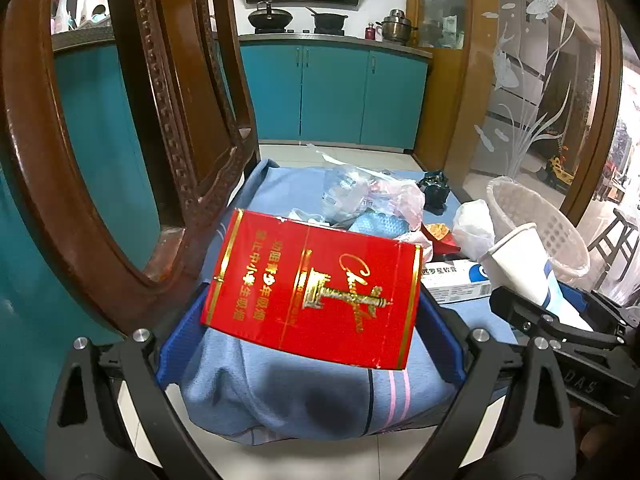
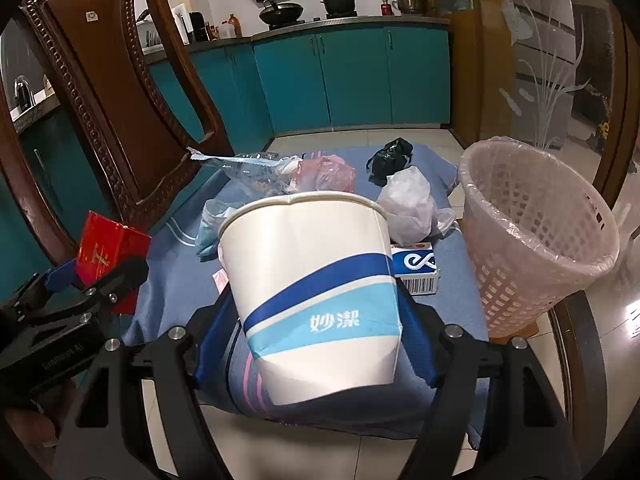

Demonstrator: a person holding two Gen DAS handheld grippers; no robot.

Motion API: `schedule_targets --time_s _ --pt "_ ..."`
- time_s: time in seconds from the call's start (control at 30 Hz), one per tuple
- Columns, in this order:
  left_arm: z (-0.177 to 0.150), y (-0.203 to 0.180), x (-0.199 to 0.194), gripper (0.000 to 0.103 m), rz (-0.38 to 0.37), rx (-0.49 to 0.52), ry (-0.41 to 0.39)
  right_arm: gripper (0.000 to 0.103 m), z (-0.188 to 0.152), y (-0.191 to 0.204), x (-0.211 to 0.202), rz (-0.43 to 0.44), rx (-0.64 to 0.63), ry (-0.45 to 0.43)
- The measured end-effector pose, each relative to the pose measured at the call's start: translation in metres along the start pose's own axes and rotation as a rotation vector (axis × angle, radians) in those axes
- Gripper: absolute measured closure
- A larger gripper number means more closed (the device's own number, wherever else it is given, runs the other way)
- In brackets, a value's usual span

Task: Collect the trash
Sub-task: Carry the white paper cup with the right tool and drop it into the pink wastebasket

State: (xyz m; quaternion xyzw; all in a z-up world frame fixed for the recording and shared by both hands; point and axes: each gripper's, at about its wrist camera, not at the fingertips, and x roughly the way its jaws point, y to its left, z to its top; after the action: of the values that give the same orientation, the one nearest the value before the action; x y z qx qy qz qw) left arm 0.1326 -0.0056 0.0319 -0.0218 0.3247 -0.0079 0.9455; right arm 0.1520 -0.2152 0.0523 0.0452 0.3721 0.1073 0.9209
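Note:
My left gripper is shut on a red and gold cigarette carton, held flat between its blue pads above the blue cloth. My right gripper is shut on a white paper cup with blue bands, whose rim is creased by the squeeze. Each wrist view shows the other hand: the right gripper with the cup, and the left gripper with the carton. A pink-lined plastic basket stands to the right, tilted toward the cloth.
On the cloth lie a clear plastic wrapper, a pink bag, a white bag, a black bag, a blue and white box and a face mask. A carved wooden chair stands close on the left.

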Motion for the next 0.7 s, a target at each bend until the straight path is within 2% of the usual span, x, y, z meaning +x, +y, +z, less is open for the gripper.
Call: schedule_targets --time_s 0.2,0.33,0.47,0.53,0.63,0.7 --pt "-0.001 0.001 -0.001 0.008 -0.002 -0.005 -0.002 0.03 0.001 0.0 0.0 -0.003 -0.002 0.002" --pt "-0.001 0.001 -0.002 0.008 -0.003 -0.004 -0.002 0.03 0.013 -0.013 -0.009 -0.039 0.013 -0.063" --pt "-0.001 0.0 -0.003 0.008 -0.008 -0.005 -0.003 0.029 0.052 -0.065 -0.026 -0.183 0.09 -0.224" --pt "-0.001 0.0 -0.003 0.008 -0.008 -0.003 -0.004 0.029 0.068 -0.103 -0.024 -0.237 0.17 -0.255" --pt "-0.002 -0.001 -0.002 0.008 -0.011 -0.006 0.002 0.029 0.079 -0.149 -0.006 -0.326 0.248 -0.241" --pt "-0.002 -0.002 -0.002 0.008 -0.011 -0.003 0.001 0.029 0.081 -0.18 0.013 -0.369 0.303 -0.199"
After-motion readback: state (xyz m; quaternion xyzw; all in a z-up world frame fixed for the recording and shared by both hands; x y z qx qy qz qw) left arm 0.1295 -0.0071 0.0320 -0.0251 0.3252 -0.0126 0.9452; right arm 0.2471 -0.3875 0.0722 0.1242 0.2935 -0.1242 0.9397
